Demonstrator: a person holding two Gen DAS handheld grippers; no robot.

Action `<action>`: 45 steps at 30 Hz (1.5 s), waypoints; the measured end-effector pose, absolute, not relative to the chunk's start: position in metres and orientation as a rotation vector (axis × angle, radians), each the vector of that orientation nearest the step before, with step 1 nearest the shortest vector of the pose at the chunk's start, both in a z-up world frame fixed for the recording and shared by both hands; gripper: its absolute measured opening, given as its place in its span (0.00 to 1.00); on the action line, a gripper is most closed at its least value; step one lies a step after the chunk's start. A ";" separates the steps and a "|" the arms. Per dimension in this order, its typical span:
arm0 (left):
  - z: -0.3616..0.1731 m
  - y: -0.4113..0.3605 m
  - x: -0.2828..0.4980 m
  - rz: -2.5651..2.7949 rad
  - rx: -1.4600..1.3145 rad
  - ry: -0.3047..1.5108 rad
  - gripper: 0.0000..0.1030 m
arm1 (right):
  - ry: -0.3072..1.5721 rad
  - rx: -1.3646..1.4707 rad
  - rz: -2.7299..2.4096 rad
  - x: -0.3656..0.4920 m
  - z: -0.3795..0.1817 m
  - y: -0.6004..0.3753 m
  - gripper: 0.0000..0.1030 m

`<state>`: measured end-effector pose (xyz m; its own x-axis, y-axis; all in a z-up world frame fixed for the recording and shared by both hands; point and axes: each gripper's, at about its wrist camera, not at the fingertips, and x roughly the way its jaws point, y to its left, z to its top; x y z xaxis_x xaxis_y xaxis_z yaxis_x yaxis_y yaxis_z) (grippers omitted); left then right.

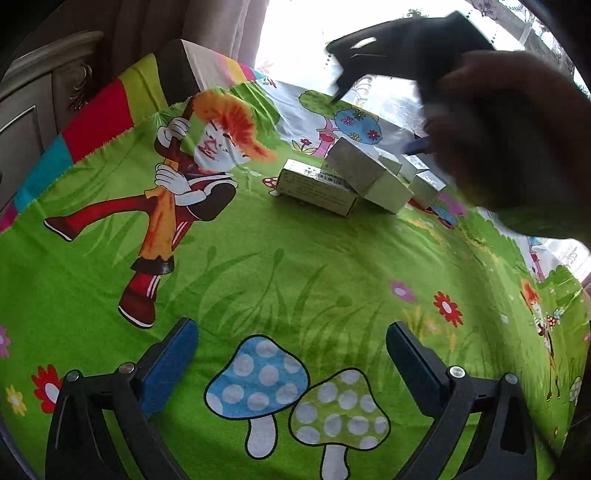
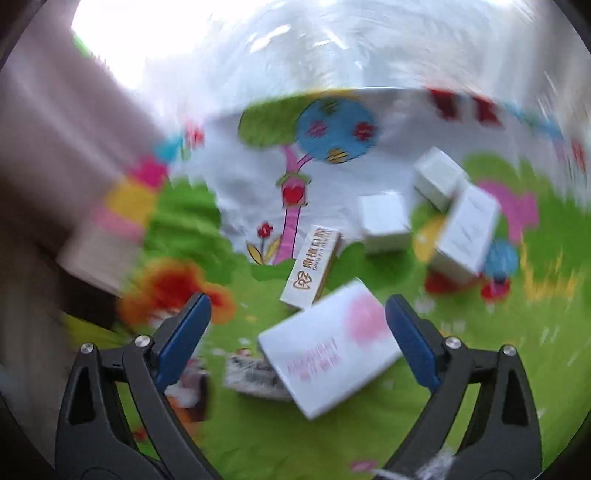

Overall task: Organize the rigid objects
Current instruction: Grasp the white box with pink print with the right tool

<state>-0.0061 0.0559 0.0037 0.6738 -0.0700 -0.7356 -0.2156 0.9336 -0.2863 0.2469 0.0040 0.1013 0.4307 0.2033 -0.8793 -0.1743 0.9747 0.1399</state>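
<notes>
Several small white cardboard boxes [image 1: 354, 181] lie in a loose heap on a green cartoon-print cloth [image 1: 295, 266]. My left gripper [image 1: 291, 354] is open and empty, low over the cloth, well short of the heap. My right gripper [image 2: 297, 328] is open above the heap; the view is blurred. A flat white box with a pink mark [image 2: 332, 347] lies below and between its fingers, untouched. A narrow box with printed lettering [image 2: 312, 267] lies just beyond it. More white boxes [image 2: 384, 219] lie further back right. The right gripper [image 1: 417, 140] shows dark in the left wrist view.
A carved grey cabinet [image 1: 40, 88] stands at the left. Curtains [image 1: 184, 26] and a bright window are behind the table. A striped cloth edge [image 1: 99, 118] runs along the far left side.
</notes>
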 end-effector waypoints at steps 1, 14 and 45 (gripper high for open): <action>0.004 0.057 -0.005 0.080 -0.376 0.828 1.00 | 1.106 -0.070 0.224 0.247 0.093 0.017 0.94; 0.005 0.060 -0.007 0.059 -0.413 0.811 1.00 | 1.140 -0.277 0.319 0.188 0.052 -0.076 0.94; 0.005 0.062 -0.005 0.063 -0.392 0.826 1.00 | 1.037 0.062 0.036 0.159 0.040 -0.163 0.94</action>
<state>-0.0054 0.0619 0.0053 0.6804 -0.0962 -0.7265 -0.2058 0.9264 -0.3154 0.1585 -0.1629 0.0401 0.5080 0.0590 -0.8593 -0.0001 0.9977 0.0684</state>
